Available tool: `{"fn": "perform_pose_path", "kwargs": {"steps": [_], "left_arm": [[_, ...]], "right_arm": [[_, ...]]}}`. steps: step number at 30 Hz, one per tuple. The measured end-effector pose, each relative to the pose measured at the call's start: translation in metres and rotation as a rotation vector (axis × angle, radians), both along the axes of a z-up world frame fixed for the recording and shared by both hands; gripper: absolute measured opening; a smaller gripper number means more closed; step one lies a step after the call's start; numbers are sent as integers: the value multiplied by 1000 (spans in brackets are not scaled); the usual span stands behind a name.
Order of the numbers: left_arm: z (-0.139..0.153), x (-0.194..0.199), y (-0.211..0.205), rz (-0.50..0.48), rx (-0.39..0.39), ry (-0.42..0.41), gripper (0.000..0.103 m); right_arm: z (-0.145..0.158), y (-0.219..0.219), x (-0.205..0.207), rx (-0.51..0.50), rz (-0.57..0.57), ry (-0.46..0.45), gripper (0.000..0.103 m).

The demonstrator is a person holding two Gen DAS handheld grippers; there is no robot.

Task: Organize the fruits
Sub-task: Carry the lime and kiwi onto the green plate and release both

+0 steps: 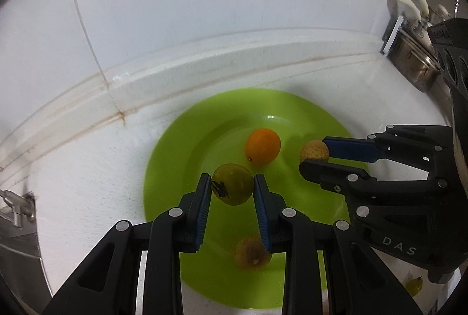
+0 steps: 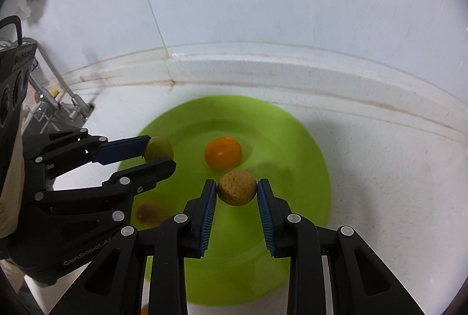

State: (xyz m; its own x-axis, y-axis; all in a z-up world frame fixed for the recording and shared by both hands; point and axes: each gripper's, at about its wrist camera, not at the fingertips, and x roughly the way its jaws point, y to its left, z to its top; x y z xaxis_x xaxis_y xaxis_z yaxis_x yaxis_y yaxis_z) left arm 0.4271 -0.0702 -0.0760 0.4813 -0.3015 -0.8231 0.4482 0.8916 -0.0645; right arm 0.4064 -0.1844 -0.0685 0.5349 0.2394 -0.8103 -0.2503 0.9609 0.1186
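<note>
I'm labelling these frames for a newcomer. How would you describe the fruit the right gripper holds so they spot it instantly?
Find the green plate on the white counter. Over it, the right gripper pinches a round fruit. It is tan and speckled, unlike the smooth orange fruit behind it.

left gripper (image 1: 232, 186): tilted down, jaws clamped | right gripper (image 2: 237, 192): tilted down, jaws clamped
</note>
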Motion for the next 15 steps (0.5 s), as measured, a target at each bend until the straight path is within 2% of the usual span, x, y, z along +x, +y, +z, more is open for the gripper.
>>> {"fn": "perform_pose_path", "kwargs": {"steps": [7,15], "left_arm": [[-15,11,-8,-4,21,56,29],[-20,14,-13,-3,38,70,29]], "right_arm": [[-15,0,13,1,-14,37,30],[-19,1,18,4,-18,49,30]]}}
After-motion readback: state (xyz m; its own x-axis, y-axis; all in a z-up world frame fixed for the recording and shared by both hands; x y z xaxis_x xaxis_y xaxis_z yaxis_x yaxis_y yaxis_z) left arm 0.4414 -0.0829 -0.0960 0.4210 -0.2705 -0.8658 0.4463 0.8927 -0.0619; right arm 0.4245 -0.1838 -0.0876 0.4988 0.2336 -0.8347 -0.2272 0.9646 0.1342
